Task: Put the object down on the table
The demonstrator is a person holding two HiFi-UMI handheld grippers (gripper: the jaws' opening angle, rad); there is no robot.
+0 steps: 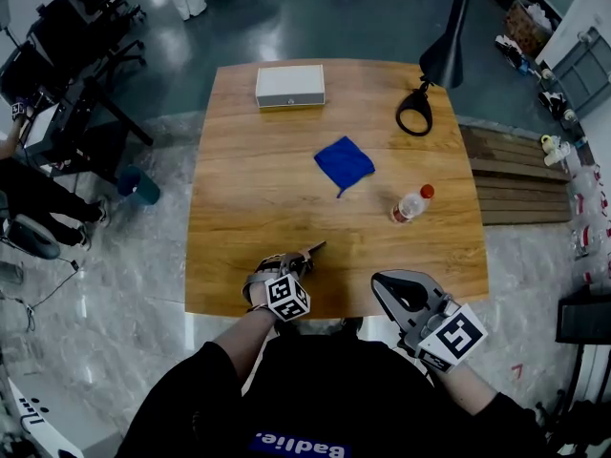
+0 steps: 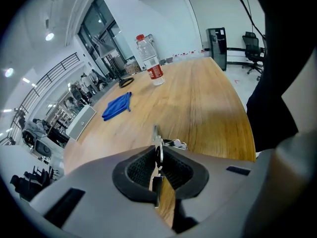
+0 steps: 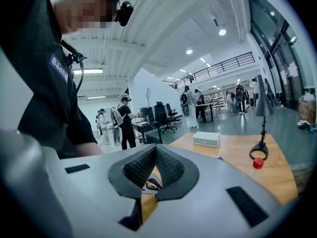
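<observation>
Over near table (image 2: 213, 98) edge, my left gripper (image 2: 157, 153) pinches a thin metal piece (image 2: 156, 133), kept low for a short drop. My right gripper (image 3: 155, 156) is closed on nothing, parked clear.

The desk (image 1: 239, 179) is honey-brown wood with a fine grain. On it are a deep blue cloth (image 1: 344, 163), a clear bottle (image 1: 410, 205) with a red cap and label, a pale grey box (image 1: 290, 86) and a black lamp (image 1: 449, 41). The left tongs (image 2: 157, 152) are grey with black ribbed pads, and the metal piece (image 2: 156, 133) in them is silvery. Their marker cube (image 1: 287, 297) is chequered black and white.
</observation>
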